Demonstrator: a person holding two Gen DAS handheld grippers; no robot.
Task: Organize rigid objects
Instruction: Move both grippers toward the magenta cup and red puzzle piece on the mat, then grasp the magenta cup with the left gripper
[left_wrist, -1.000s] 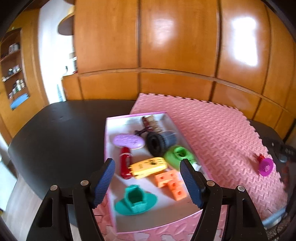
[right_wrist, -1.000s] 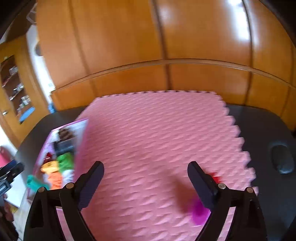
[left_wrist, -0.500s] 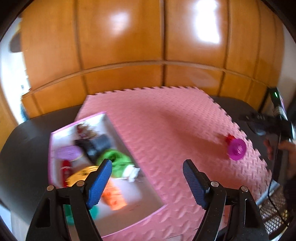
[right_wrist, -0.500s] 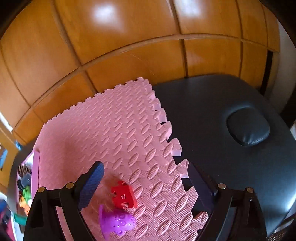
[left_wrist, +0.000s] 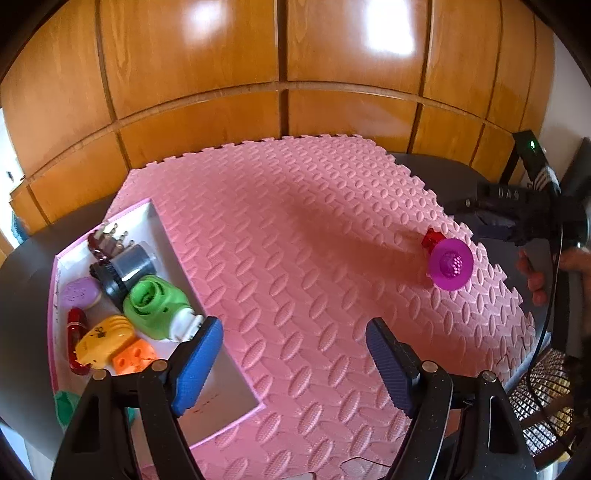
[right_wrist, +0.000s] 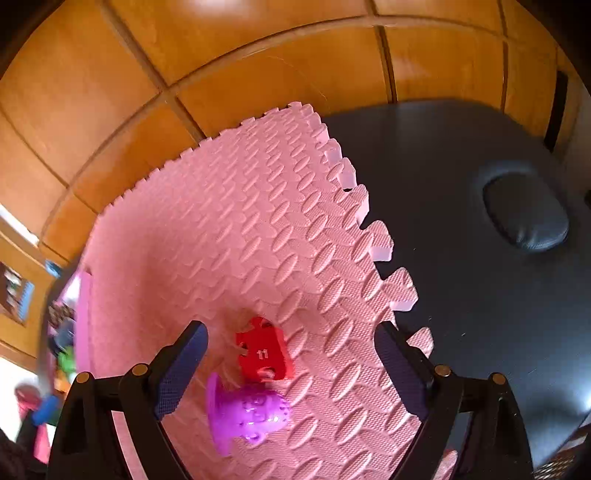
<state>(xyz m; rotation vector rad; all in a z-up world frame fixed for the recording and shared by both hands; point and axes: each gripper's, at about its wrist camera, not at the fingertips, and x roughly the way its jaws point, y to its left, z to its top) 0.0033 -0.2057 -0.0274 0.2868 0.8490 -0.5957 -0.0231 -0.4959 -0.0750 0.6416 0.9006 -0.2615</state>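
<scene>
Bright daylight is filling both views. Glare patches are shining on the wooden panels (left_wrist: 388, 40) far ahead of the left claw (left_wrist: 295, 363). A soft shadow is falling across the pink mat (left_wrist: 314, 229) ahead of it. Fisheye distortion is bending the panel lines and darkening the corners. In the right wrist view, the box (right_wrist: 64, 332) far left of the right claw (right_wrist: 291, 363) is smearing with blur.

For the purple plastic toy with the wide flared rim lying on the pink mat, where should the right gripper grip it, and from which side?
Probably across the rounded body of the purple flared-rim toy, not the thin rim. It lies on its side between the open fingers of the right gripper, so descend from above, jaws straddling the body. The red numbered puzzle piece sits close behind it, so keep the far finger clear.
</scene>
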